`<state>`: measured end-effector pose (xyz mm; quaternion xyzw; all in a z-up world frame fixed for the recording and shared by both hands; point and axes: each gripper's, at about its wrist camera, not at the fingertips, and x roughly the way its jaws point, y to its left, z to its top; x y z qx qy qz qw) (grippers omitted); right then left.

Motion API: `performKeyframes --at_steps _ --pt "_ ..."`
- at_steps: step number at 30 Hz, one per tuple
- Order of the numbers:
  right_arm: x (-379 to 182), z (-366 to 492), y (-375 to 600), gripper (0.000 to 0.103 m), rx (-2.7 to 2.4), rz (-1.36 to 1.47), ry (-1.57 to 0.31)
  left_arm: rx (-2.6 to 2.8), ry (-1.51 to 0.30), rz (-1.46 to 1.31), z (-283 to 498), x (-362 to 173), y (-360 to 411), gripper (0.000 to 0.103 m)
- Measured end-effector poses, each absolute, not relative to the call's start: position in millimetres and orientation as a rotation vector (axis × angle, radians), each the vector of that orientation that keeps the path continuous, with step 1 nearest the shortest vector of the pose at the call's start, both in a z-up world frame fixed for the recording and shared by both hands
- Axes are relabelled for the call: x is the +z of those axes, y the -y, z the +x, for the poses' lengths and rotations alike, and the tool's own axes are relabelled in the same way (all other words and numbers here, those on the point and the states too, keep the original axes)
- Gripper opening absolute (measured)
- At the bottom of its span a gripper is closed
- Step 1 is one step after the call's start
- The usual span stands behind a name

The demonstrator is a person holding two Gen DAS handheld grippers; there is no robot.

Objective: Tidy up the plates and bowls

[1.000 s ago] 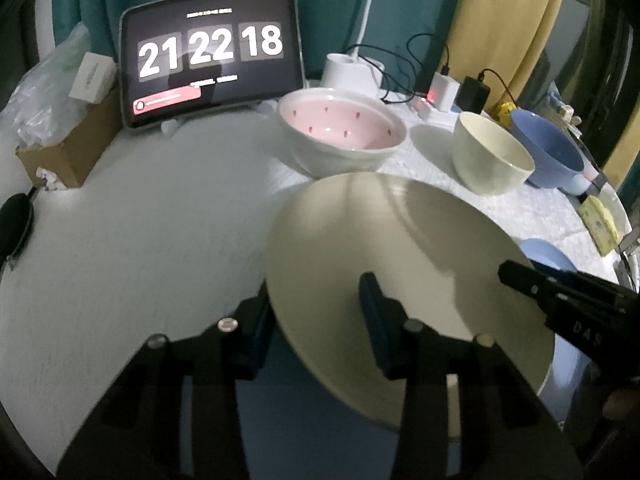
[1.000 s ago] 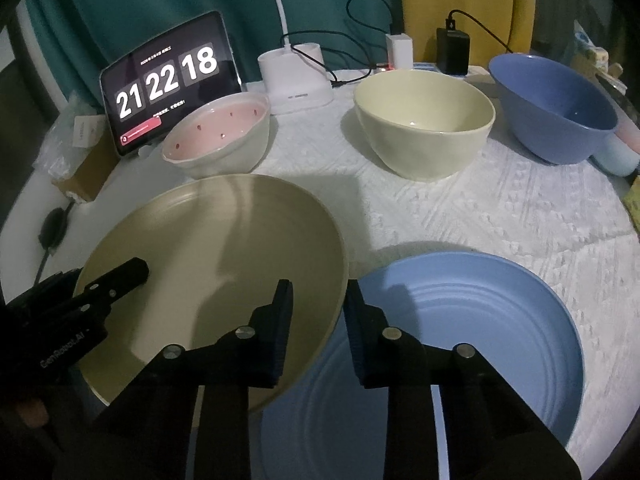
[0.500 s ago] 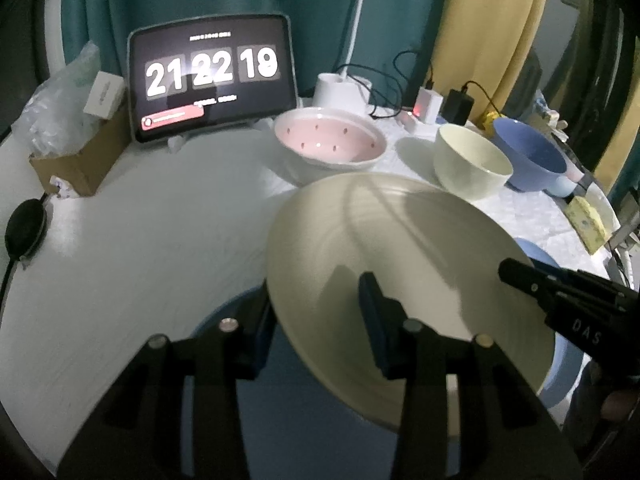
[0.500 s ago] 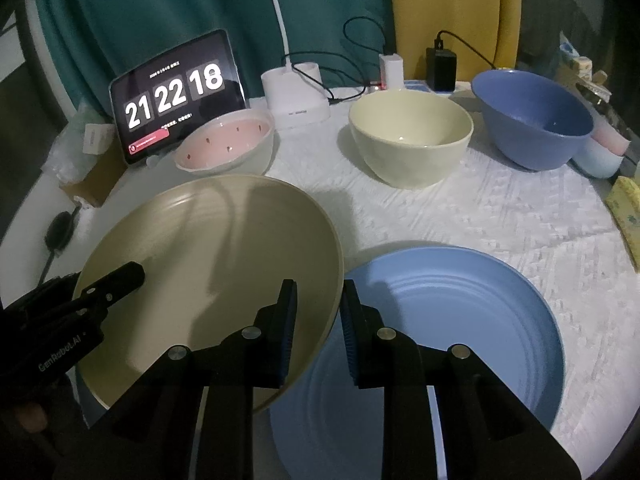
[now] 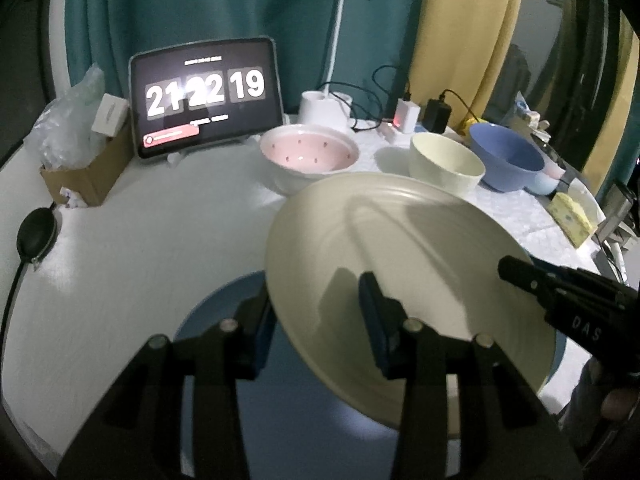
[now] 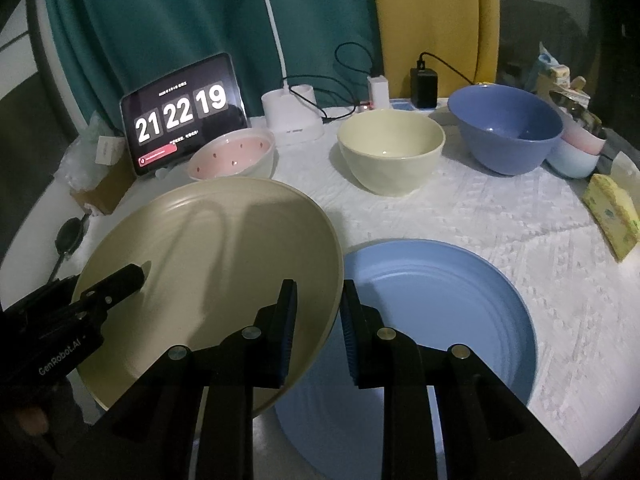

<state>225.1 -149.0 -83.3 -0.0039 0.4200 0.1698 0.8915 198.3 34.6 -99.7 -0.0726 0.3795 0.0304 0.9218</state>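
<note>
A large cream plate (image 5: pixel 404 264) is held off the table by both grippers, over part of a blue plate (image 6: pixel 440 296) that lies flat on the white tablecloth. My left gripper (image 5: pixel 316 320) is shut on the cream plate's left rim. My right gripper (image 6: pixel 318 316) is shut on its right rim (image 6: pixel 332 280). The blue plate also shows under the cream plate in the left wrist view (image 5: pixel 224 312). At the back stand a pink-lined bowl (image 6: pixel 234 154), a cream bowl (image 6: pixel 390 150) and a blue bowl (image 6: pixel 506 128).
A tablet clock (image 6: pixel 182 116) and a white lamp base (image 6: pixel 292 116) stand at the back with chargers and cables. A cardboard box (image 5: pixel 86 172) is at the left. A yellow sponge (image 6: pixel 612 214) and small pastel bowls (image 6: pixel 576 152) are at the right edge.
Both grippers have lifted the cream plate upward and nearer to me; the table and bowls look farther below. The blue plate has stayed flat on the cloth.
</note>
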Motion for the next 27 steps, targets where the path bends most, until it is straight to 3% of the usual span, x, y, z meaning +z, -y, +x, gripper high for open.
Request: performKeyframes --at_steps 27 --pt "-85 204 220 0.024 0.293 0.088 -0.849 -0.006 -0.800 -0.060 192 -99 38 0.041"
